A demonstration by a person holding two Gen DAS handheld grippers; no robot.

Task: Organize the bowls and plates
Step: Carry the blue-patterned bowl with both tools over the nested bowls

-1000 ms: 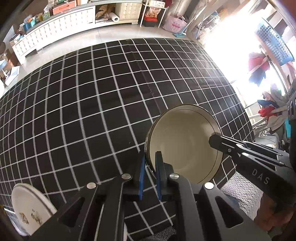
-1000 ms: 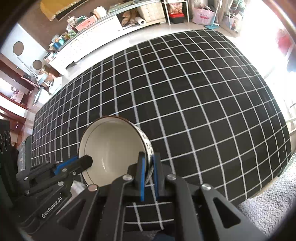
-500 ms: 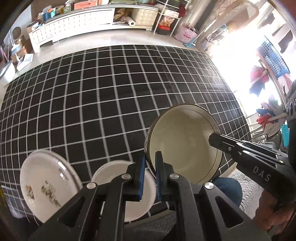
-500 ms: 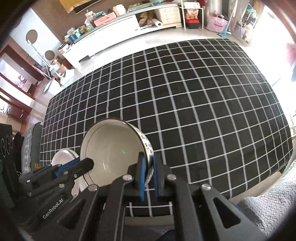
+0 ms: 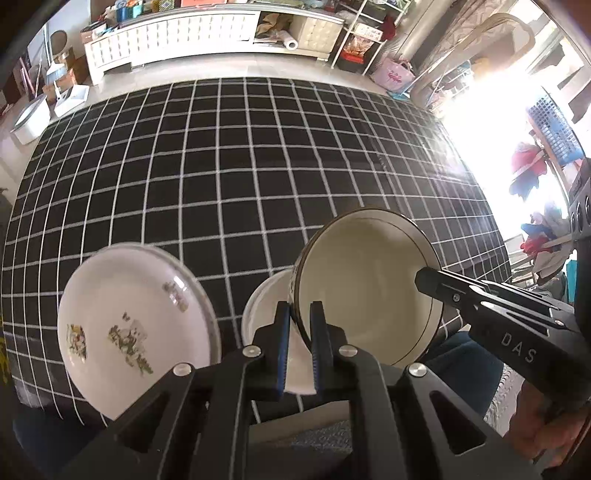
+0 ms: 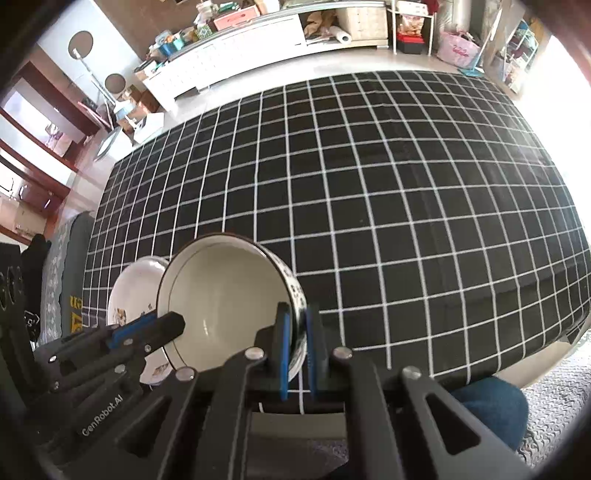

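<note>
A cream bowl [image 5: 364, 284] with a dark rim and patterned outside is held in the air above the table's near edge, tilted toward me. My left gripper [image 5: 298, 314] is shut on its left rim. My right gripper [image 6: 295, 321] is shut on its right rim; the bowl also shows in the right wrist view [image 6: 225, 295]. A white plate with flower prints [image 5: 133, 325] lies on the table at the near left. A smaller white dish [image 5: 266, 306] lies beside it, partly hidden behind the bowl and my left fingers.
The table carries a black cloth with a white grid [image 5: 258, 166]. Its near edge [image 6: 480, 369] runs just below the bowl. A white cabinet [image 5: 173, 33] and shelves stand across the floor beyond the far edge. The flowered plate also shows in the right wrist view [image 6: 129, 295].
Both grippers have lifted and drawn back with the bowl between them. The flowered plate and the smaller white dish have come fully into the left wrist view.
</note>
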